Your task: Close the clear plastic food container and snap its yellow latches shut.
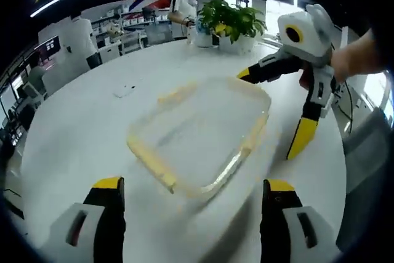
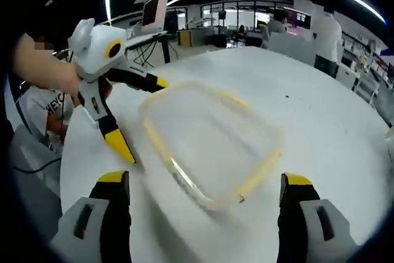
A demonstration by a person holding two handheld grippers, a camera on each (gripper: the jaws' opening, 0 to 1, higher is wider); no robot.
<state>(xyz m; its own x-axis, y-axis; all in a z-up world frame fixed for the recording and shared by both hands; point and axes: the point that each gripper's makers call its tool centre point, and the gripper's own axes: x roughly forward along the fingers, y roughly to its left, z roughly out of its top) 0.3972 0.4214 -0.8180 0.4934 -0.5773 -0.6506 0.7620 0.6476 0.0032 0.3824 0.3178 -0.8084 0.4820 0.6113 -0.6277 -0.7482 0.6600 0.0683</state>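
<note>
Here the white bench (image 1: 80, 133) carries the clear container (image 1: 200, 133) at its middle, yellow latches (image 1: 151, 161) along its rim. Both grippers, left (image 1: 191, 214) and right (image 2: 206, 204), face it with fingers spread wide, holding nothing.

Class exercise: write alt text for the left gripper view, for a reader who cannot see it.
A clear plastic food container with yellow latches lies on a round white table, between the open left tool in the foreground and the open right tool beyond it. Potted plants stand at the far edge.
</note>
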